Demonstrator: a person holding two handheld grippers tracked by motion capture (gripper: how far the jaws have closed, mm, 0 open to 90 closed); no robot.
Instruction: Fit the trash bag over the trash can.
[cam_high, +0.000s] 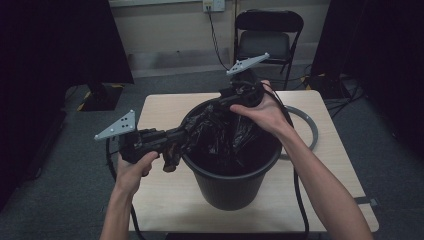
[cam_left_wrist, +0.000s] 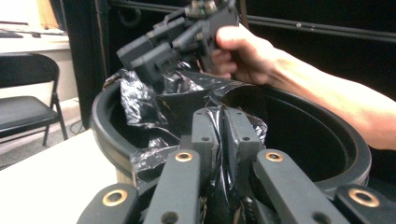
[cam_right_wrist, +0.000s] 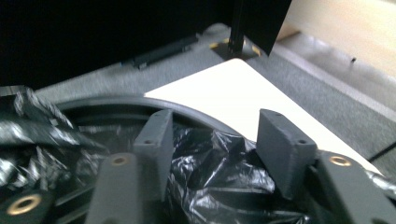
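My left claw (cam_left_wrist: 219, 126) is clamped on the bag (cam_high: 220, 131) at the bin (cam_high: 235, 187) rim, my right claw (cam_right_wrist: 219, 140) apart over it; a hard tug could tear it.

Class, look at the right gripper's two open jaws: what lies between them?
Crumpled black bag film lies between the right gripper jaws, over the bin rim; the right gripper view shows it.
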